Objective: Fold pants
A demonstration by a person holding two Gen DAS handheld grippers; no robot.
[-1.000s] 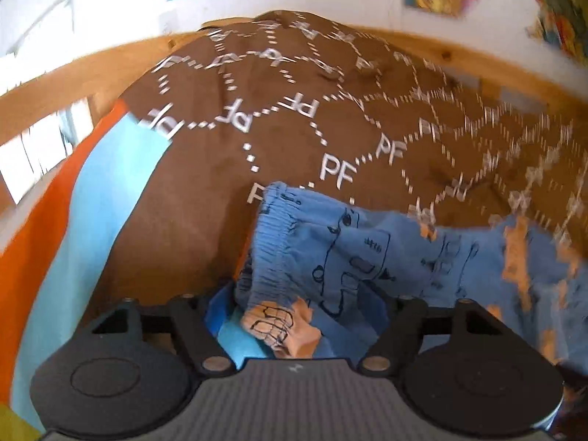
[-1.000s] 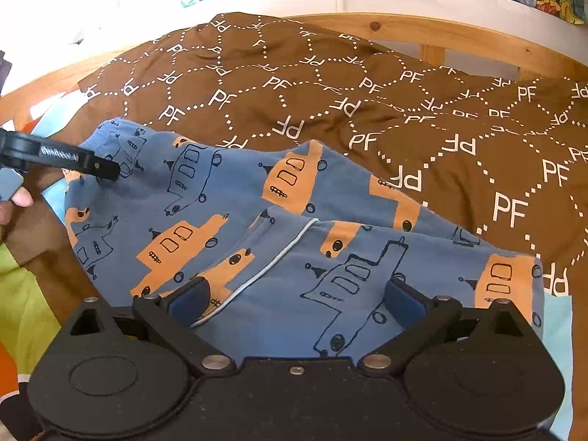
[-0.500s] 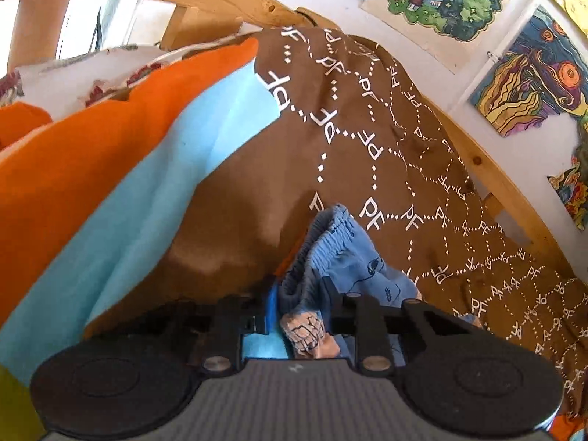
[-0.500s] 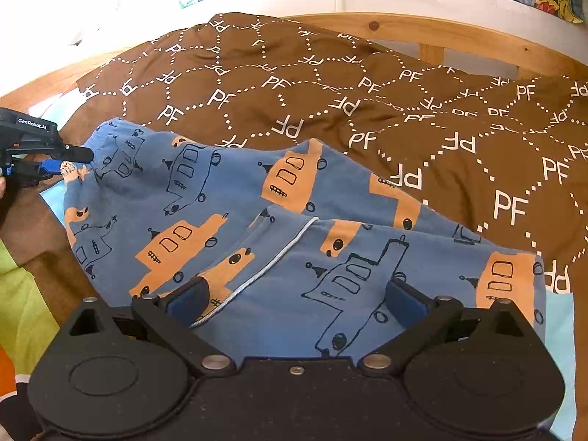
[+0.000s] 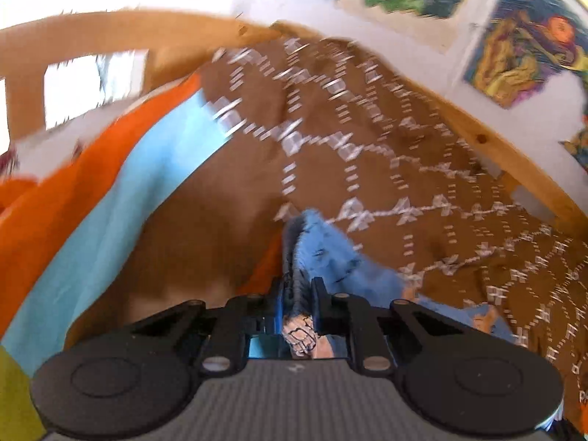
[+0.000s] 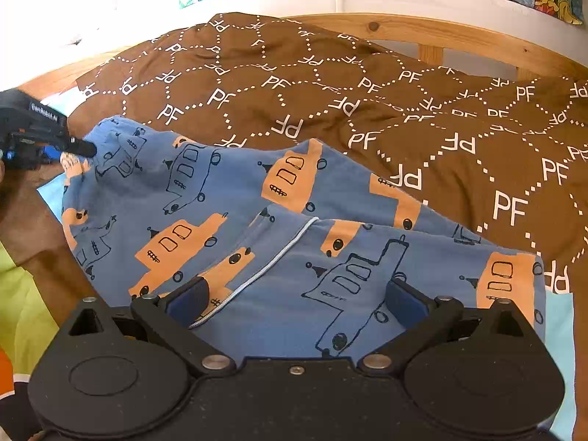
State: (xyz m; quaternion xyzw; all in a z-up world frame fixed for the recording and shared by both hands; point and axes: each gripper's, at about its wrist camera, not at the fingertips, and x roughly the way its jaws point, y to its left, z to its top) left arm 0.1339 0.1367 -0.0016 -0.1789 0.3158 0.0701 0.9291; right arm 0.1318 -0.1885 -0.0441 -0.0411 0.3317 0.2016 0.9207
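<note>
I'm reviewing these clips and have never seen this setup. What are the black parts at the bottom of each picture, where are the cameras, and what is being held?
Each picture comes from a camera mounted on a hand-held two-finger gripper, looking along its fingers. The left gripper is shut on the elastic waistband of the blue pants; it also shows at the left edge of the right view. The right gripper is open, hovering over the pants with nothing held. The pants lie on a brown blanket printed PF, on a wooden-framed bed.
</note>
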